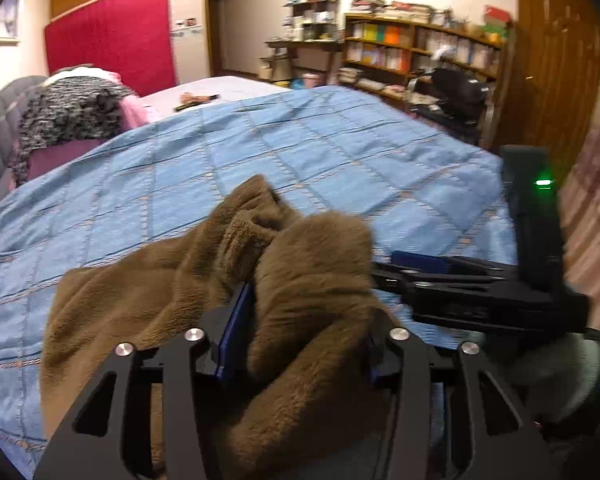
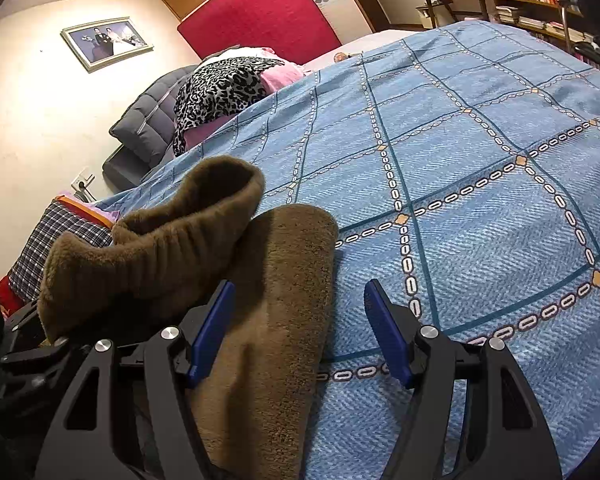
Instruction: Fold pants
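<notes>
Brown fleece pants [image 1: 300, 272] lie bunched on the blue checked bedspread [image 1: 260, 152] close to the bed's near edge. My left gripper [image 1: 306, 320] stands with its jaws apart, and a thick lump of the fleece sits loosely between the blue pads [image 1: 236, 320]. In the right wrist view the pants [image 2: 284, 280] lie in a long fold with a ribbed cuff curling up at the left. My right gripper [image 2: 300, 320] is open just above the bedspread [image 2: 480, 200]; the fold lies against its left pad, while the right pad is over bare cover. The right gripper [image 1: 404, 268] reaches in from the right.
A leopard-print cloth [image 2: 220, 88] and pink bedding are piled at the head of the bed by the grey headboard. A checked cloth [image 2: 56, 240] hangs off the bed's left side. A bookshelf [image 1: 420, 48] and a chair with a black bag [image 1: 456, 88] stand beyond the bed.
</notes>
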Available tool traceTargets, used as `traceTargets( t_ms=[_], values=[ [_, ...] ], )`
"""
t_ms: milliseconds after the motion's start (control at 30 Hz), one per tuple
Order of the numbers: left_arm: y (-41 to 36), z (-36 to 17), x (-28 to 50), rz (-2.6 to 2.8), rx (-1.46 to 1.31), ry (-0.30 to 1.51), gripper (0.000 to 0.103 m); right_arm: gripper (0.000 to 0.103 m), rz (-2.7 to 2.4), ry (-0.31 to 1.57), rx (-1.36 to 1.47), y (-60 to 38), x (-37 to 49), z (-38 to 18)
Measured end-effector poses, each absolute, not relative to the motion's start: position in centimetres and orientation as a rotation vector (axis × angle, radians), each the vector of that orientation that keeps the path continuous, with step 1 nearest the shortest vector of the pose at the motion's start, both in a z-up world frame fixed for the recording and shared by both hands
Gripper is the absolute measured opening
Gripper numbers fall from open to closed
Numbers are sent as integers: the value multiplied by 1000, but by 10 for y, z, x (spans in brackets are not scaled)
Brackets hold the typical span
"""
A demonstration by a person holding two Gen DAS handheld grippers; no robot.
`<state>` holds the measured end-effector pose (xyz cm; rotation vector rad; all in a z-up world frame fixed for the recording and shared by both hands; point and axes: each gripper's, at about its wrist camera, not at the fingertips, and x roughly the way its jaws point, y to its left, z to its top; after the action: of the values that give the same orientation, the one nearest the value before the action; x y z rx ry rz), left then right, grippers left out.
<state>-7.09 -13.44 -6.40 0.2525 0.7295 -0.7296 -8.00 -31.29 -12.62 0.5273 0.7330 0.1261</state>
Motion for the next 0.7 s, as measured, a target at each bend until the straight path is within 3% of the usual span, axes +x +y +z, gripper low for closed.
traceTargets(
  t_ms=[267,467,700],
  values=[
    [-117,-48,-62,-884,46,803,54,69,153,710,565,-317,-88,-116],
    [-87,-50,-52,-765,40,791,54,67,254,671,525,-298,-91,-92],
    [-49,-57,-50,-697,-9,809,55,53,389,716,494,-268,-68,-85]
  ],
)
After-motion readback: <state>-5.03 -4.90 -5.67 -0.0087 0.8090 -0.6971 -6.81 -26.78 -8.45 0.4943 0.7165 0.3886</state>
